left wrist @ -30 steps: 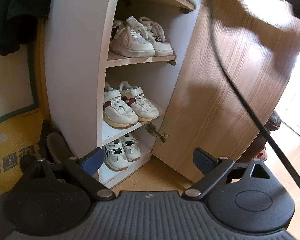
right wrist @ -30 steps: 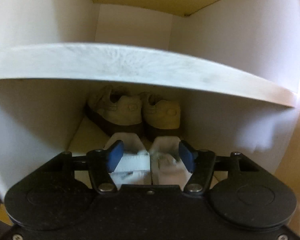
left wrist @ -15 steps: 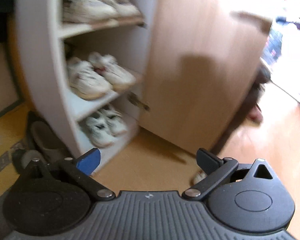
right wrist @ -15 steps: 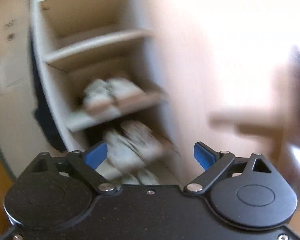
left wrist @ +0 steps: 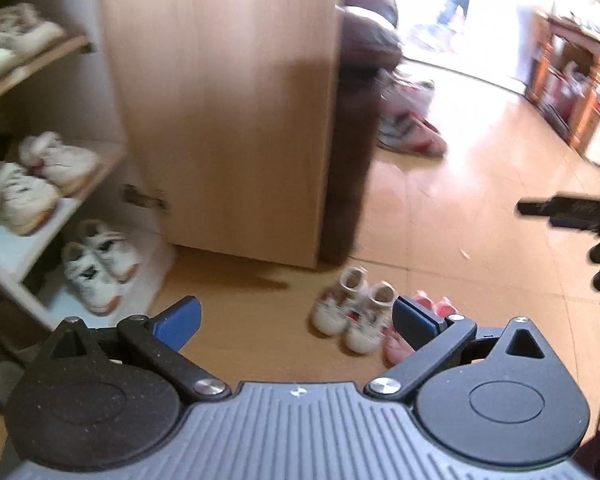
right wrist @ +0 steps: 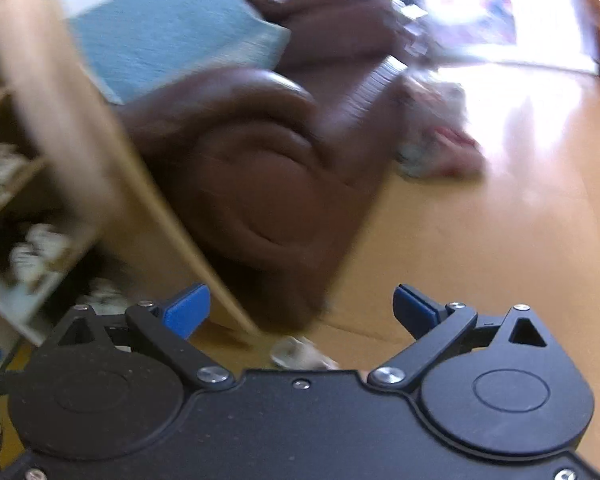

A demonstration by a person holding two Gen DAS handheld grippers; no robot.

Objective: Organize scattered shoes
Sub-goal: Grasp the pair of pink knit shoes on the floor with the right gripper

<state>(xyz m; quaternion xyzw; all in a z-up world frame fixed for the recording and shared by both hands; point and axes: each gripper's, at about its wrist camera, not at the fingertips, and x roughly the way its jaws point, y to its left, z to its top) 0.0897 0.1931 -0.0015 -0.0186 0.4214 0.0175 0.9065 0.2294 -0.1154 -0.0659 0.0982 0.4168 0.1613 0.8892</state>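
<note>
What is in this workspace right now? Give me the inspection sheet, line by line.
Surface: wooden floor, bare, sunlit.
Job's things: small white shoes and pink shoes side by side on the floor; white sneakers on the cabinet shelves.
Clutter: red-and-white shoes farther off, blurred.
Grippers: left gripper and right gripper open, empty.
Cables: nothing seen.
Surroundings: open cabinet door, brown sofa.

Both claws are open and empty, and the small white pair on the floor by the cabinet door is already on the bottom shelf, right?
Not quite: the small white pair sits on the floor, not shelved, per the left wrist view. Left claw and right claw are open and empty.
</note>
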